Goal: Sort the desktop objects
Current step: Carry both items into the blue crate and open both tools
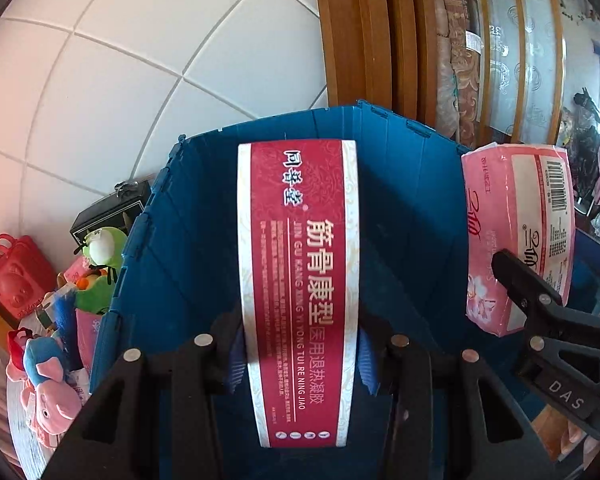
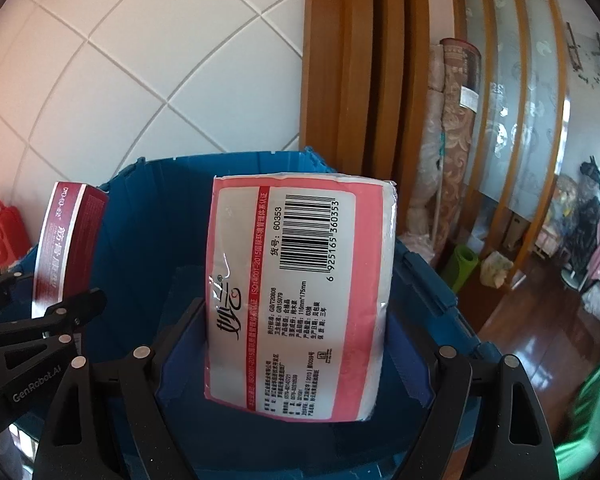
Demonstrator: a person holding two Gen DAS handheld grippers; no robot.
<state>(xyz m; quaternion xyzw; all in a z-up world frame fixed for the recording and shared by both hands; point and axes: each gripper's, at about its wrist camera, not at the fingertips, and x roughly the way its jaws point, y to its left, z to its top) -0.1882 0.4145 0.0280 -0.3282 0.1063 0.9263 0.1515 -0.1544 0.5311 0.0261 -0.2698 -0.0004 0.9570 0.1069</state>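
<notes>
My left gripper (image 1: 300, 360) is shut on a long red and white medicine box (image 1: 300, 280), its blue pads pressing both long sides. The box hangs over the open blue crate (image 1: 412, 200). To the right, my right gripper (image 1: 560, 276) carries a pink tissue pack (image 1: 512, 232) above the crate's right rim. In the right wrist view the right gripper (image 2: 296, 360) clamps that tissue pack (image 2: 300, 300) with wide-set jaws, barcode side up, above the blue crate (image 2: 148, 208). The medicine box (image 2: 68, 240) and the left gripper (image 2: 40, 292) show at the left.
Left of the crate lie a red pig-shaped bag (image 1: 16, 276), a green plush toy (image 1: 100, 264), a blue and pink plush (image 1: 48, 372) and a black box (image 1: 112, 208). White tiled wall behind. Wooden door frame (image 2: 340, 80), rolled carpet (image 2: 456, 120) and green roll (image 2: 460, 268) at right.
</notes>
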